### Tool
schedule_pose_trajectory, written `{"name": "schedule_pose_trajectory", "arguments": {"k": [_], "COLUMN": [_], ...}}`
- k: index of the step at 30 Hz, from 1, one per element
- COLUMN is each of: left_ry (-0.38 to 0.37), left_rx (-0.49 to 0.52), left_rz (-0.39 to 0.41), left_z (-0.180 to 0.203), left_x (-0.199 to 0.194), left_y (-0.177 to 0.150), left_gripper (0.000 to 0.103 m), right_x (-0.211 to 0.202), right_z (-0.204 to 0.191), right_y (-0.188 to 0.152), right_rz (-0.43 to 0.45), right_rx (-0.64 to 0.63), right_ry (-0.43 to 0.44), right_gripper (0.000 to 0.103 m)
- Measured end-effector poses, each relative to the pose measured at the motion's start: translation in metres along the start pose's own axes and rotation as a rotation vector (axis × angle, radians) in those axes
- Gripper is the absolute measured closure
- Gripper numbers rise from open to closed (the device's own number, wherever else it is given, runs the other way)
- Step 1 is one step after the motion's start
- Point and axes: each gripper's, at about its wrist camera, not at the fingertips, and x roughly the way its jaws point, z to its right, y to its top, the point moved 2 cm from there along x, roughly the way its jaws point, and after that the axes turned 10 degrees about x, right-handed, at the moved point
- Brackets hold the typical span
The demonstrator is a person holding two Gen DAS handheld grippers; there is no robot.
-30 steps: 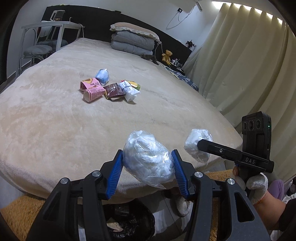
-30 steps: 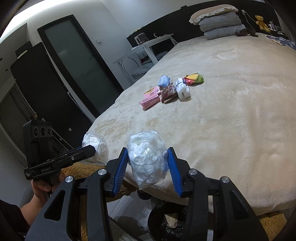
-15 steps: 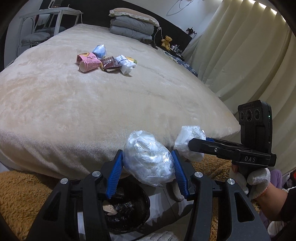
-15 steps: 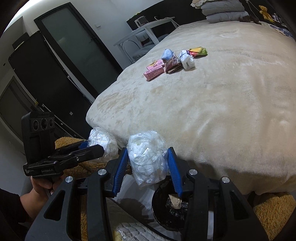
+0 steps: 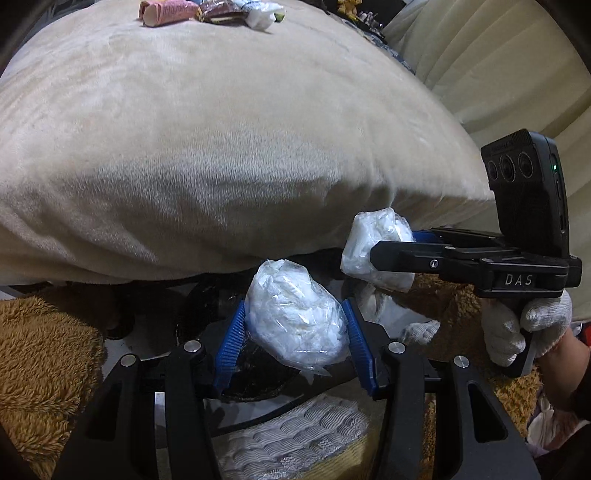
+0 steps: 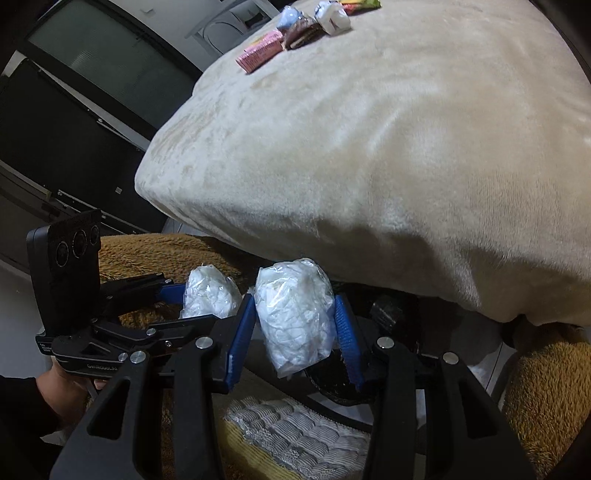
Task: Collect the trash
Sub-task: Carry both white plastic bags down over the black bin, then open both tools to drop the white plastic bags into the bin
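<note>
the beige plush bed [image 5: 229,140] fills the upper part of both views, its front edge overhanging the floor. brown shaggy rugs [image 5: 44,354] lie at 9 o'clock and 3 o'clock of the left wrist view. a black-lined trash bin [image 6: 391,321] sits under the bed edge at about 5 o'clock in the right wrist view, partly hidden by the grippers. the left gripper [image 5: 295,338] is clenched on a clear plastic bag of white paper [image 5: 295,325], held just over the bin. the right gripper [image 6: 295,328] grasps a second bag of white paper [image 6: 293,317] close beside it. a small heap of wrappers [image 5: 207,11] remains far up the bed at 12 o'clock.
</note>
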Motion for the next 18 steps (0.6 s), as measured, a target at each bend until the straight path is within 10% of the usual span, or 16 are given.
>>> {"name": "schedule_pose_trajectory", "arguments": {"k": [18], "left_ry": [0.041], "left_rx": [-0.002], "left_rz": [-0.241], "left_z": [-0.009], "left_x": [0.055], "left_y": [-0.012], "left_gripper": [0.052], "right_x": [0.051], "right_z": [0.027], "right_y": [-0.006], "right_rz": [-0.199], "right_rx": [0.074], "right_ry": [-0.131], "right_gripper": [0.058]}}
